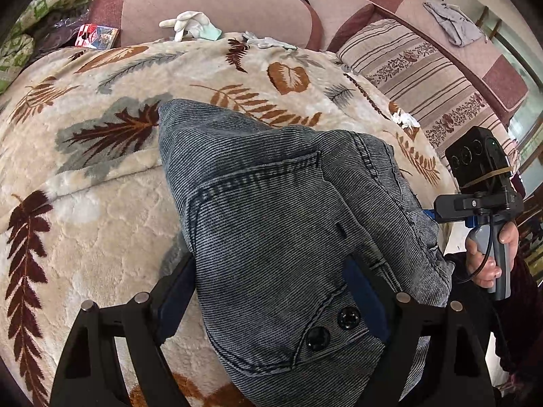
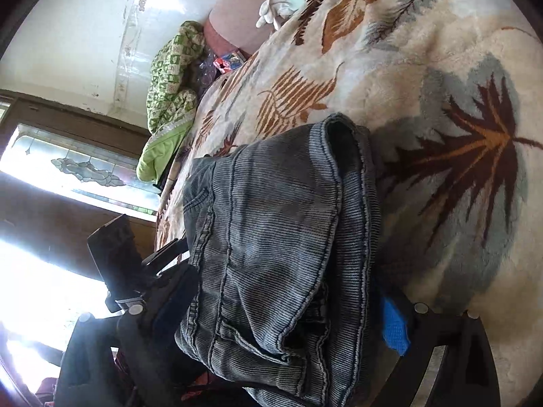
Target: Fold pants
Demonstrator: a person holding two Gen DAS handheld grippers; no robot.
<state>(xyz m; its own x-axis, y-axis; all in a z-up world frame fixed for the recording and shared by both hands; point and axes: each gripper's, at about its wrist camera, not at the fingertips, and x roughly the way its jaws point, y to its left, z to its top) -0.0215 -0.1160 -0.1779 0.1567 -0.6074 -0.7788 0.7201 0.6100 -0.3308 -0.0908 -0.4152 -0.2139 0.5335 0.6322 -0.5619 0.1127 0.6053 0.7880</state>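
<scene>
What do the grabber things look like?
Each hand-held gripper has black triangular finger frames with silver bolts and blue pads. The other one matches. Its grey handle carries a black camera box, a rubber band and a thin black cable. The sleeve is dark maroon.

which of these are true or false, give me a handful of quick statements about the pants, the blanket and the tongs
1. The pants are grey-blue ribbed denim. True.
2. The pants lie on a plain white sheet. False: they lie on a cream blanket with a leaf pattern.
3. The waist end with two dark buttons sits between the fingers of the left tongs. True.
4. The right tongs are far from the pants. False: the folded fabric sits between their fingers.
5. A white glove lies at the far edge of the blanket. True.
6. The striped cushion sits on the pants. False: it rests against the sofa back, apart from them.
</scene>
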